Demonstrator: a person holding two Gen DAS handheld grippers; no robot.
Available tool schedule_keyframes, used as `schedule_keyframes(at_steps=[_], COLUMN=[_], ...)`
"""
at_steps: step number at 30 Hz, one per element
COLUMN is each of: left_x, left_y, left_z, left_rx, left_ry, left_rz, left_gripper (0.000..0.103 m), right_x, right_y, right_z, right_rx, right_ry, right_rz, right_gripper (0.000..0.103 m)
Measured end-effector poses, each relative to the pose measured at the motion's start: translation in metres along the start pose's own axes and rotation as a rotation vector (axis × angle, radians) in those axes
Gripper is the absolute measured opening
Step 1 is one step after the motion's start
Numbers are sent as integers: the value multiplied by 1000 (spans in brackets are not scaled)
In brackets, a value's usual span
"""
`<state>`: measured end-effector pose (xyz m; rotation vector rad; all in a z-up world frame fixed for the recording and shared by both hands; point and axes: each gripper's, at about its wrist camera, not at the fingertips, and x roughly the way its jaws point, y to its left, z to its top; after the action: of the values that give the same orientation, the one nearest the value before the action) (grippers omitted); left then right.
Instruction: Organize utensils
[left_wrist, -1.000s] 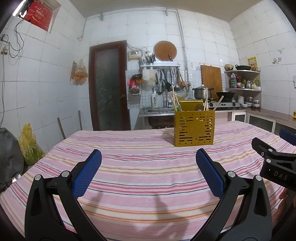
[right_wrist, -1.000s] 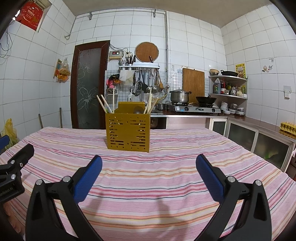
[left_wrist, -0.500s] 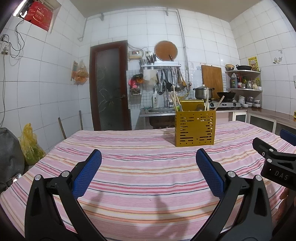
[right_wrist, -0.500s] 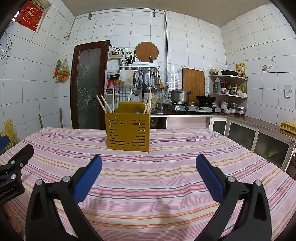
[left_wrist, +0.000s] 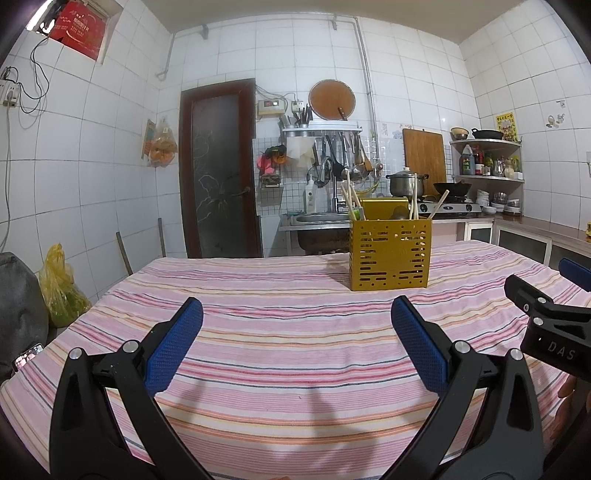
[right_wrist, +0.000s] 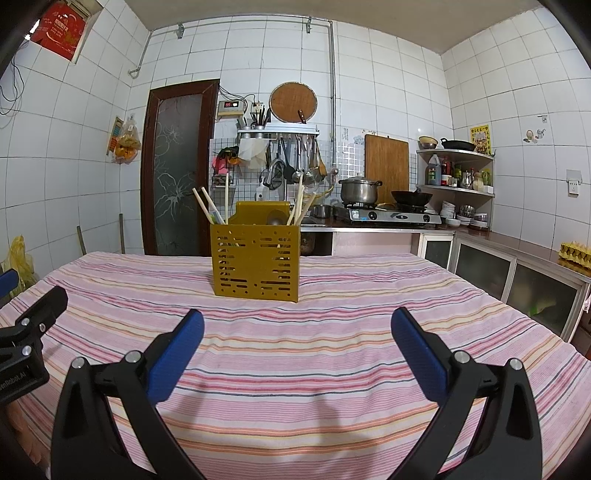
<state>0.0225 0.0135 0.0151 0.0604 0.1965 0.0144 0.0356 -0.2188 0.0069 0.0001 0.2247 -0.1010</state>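
Note:
A yellow perforated utensil holder stands upright on the striped tablecloth, far and right of centre in the left wrist view, ahead and slightly left in the right wrist view. Wooden chopsticks and a spoon stick out of its top. My left gripper is open and empty, low over the cloth, well short of the holder. My right gripper is open and empty, also short of it. Each gripper shows at the edge of the other's view.
The table ends at the right near glass-front cabinets. Behind it stand a sink counter, a stove with pot and wok and a brown door. A yellow bag lies on the floor at left.

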Motion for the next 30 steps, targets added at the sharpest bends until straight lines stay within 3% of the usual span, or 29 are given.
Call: schedule_keyframes(at_steps=[26,30], left_x=[9,12], left_y=[0,-4], left_z=[-6,-4], left_rx=[-2,5], left_ry=[34,43], left_rz=[-35,-8], left_gripper=[98,98], right_x=[1,2], right_y=[-2,-2], right_z=[-4,-3], right_rx=[-2,-3], right_ry=[6,7], right_rz=[1,1], right_gripper=[99,99])
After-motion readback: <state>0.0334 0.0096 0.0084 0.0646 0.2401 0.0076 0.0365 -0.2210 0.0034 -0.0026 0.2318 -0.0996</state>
